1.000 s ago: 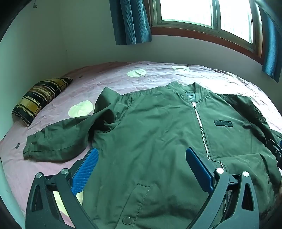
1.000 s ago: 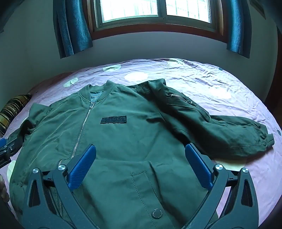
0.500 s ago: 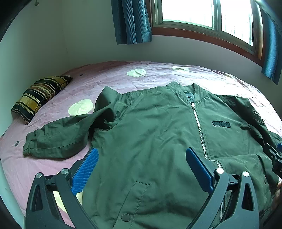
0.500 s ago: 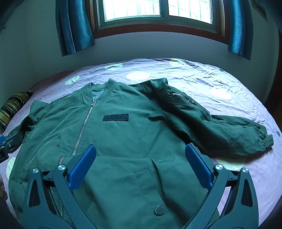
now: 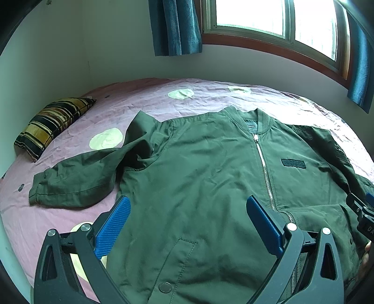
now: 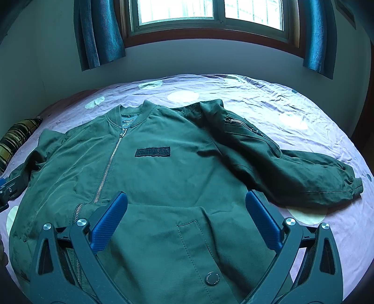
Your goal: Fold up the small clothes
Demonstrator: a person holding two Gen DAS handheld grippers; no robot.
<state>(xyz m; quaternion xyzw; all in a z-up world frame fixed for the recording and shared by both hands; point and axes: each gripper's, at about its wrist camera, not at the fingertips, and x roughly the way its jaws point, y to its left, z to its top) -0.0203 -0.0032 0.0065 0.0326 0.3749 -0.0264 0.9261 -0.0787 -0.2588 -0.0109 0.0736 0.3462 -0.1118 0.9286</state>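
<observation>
While both grippers' fingers (image 5: 121, 210) gape empty, green jacket (image 5: 210, 177) lies zipped, sleeves splayed.

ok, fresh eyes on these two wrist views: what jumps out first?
A dark green zip-up jacket lies face up and spread flat across the pink spotted bedsheet, filling both views, sleeves stretched out to either side. The left tool and right tool hang open over its lower front, holding nothing. A striped pillow sits at the bed's far left, under a bright window.

2 wrist views, close above bed (image 5: 210, 93), facing window, sharing jacket (image 6: 177, 173)
</observation>
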